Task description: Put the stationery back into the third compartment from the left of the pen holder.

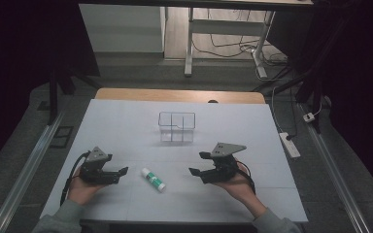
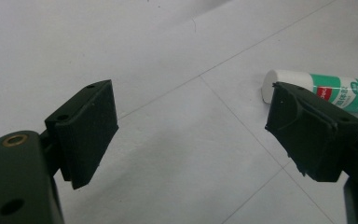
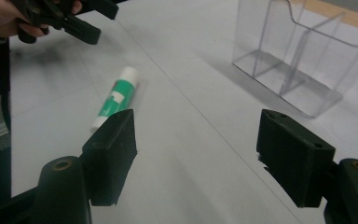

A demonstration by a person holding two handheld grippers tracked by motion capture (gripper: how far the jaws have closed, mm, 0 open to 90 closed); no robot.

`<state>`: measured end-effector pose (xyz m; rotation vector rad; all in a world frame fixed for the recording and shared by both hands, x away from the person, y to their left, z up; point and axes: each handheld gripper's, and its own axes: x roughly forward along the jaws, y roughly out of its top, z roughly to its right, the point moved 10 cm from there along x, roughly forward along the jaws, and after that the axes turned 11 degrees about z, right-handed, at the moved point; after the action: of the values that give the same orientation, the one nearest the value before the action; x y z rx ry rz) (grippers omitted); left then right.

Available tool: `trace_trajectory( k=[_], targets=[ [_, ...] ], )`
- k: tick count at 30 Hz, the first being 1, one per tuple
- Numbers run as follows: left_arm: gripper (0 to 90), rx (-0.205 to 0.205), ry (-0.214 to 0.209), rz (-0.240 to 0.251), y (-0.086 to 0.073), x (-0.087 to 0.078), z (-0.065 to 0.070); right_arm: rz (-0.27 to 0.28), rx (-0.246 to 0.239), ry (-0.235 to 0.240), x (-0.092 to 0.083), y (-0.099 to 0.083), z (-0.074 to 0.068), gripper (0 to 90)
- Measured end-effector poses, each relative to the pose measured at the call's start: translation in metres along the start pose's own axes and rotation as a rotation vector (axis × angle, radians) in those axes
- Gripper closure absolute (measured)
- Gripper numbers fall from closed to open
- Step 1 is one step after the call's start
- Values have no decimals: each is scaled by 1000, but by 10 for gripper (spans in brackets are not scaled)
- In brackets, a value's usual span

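Observation:
A white and green glue stick (image 1: 153,179) lies flat on the white table (image 1: 126,121) between my two grippers. The left gripper (image 1: 121,173) rests at the left, held in a hand, jaws open and empty, pointing right toward the stick. In the left gripper view the glue stick (image 2: 317,87) lies just beyond the right jaw. The right gripper (image 1: 197,164) is held a little above the table at the right, open and empty, pointing left. In the right gripper view the glue stick (image 3: 114,97) lies ahead on the left.
A clear plastic organiser (image 1: 176,126) with compartments stands empty at the table's middle back; the clear organiser (image 3: 303,56) is at upper right in the right gripper view. A wooden edge (image 1: 179,95) bounds the far side. Cables and a power strip (image 1: 290,144) lie right of the table.

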<state>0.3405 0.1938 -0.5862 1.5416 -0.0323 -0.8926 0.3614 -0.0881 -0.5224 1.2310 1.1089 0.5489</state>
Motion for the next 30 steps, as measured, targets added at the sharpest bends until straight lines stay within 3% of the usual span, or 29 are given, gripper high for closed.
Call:
trace_trajectory(
  k=[7, 17, 23, 27, 30],
  targets=[
    [158, 1, 1, 1, 0, 0, 0, -1, -6, 35, 19, 10, -12, 279],
    [160, 10, 1, -1, 0, 1, 0, -41, 3, 66, 43, 10, -23, 283],
    [161, 10, 4, -5, -1, 2, -1, -84, 3, 76, 49, 15, -26, 282],
    [161, 11, 6, -5, -1, 2, -1, -48, 18, 90, 50, 30, -30, 291],
    [161, 12, 7, -8, -1, 3, -1, -60, 13, 90, 53, 31, -31, 289]
  ],
)
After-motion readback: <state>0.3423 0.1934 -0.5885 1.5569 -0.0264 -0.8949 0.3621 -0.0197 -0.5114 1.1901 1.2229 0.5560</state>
